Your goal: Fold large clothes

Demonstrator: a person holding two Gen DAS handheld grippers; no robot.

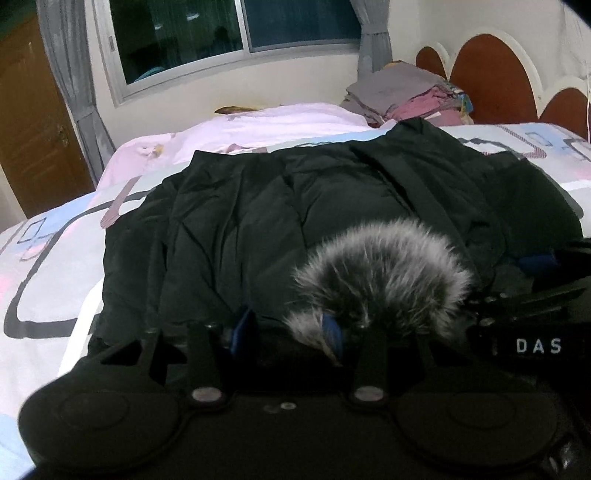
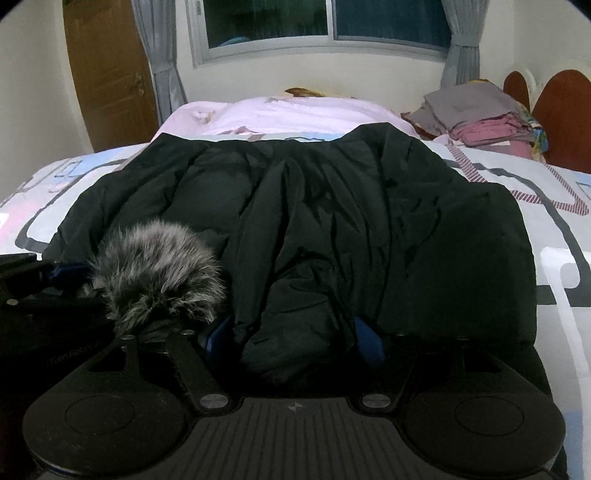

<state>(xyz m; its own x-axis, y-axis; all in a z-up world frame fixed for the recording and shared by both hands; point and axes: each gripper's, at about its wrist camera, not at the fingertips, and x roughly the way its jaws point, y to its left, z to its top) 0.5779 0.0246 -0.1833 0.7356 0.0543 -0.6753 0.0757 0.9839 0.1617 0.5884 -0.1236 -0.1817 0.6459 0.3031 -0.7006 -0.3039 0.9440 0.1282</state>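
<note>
- A bed (image 2: 554,206) with a cover printed in grey, pink and blue shapes fills the lower half of both views; a pale pink quilt (image 2: 288,114) lies bunched along its far edge.
- Beyond the bed stands a cream wall with a dark sliding window (image 2: 325,22), grey curtains (image 2: 162,70) at either side of the window, and a brown wooden door (image 2: 110,74) to the window's left.
- To the right of the window, a rust-red scalloped headboard (image 1: 491,77) rises behind a stack of folded grey and pink clothes (image 2: 484,114).
- The black padded coat (image 2: 332,229) lies spread across the middle of the bed, its far edge towards the window and its fur-trimmed hood (image 1: 384,277) at the near edge.
- The left gripper (image 1: 291,328) sits at the hood, its blue pads set fairly wide apart, fur and dark cloth between them; whether they press on anything cannot be told.
- The right gripper (image 2: 295,339) has a bunched fold of the coat between its widely spread blue pads; a firm grip cannot be confirmed.
- Each gripper's black body shows at the edge of the other's view, beside the hood.
- The coat's near edge is hidden under the grippers, and dim light blurs its seams and sleeves.
</note>
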